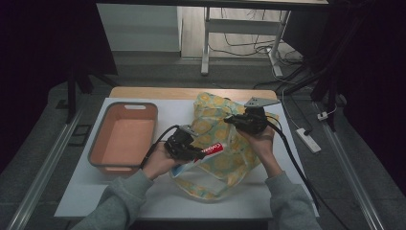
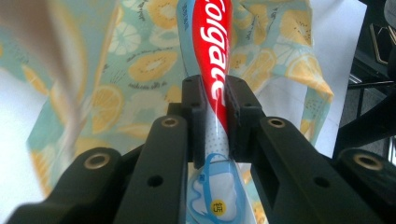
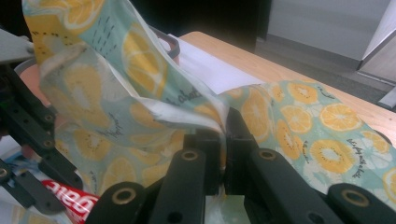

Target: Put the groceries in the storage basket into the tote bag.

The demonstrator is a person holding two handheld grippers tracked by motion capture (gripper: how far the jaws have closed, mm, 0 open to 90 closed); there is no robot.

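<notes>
The left gripper point(image 2: 215, 112) was closed on a red and white toothpaste tube point(image 2: 212, 51), its jaws pressing the tube's sides. The tube pointed into the open mouth of a soft fabric bag with a yellow lemon print on pale blue point(image 1: 225, 143), which lay on the white table point(image 1: 177, 108). The right gripper point(image 3: 224, 140) was clamped on the bag's edge and held it lifted. An orange plastic basin with a grey rim point(image 1: 123, 136) stood to the left of the bag.

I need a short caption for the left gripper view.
Left claw clamps a toothpaste tube above the lemon-print bag.
</notes>
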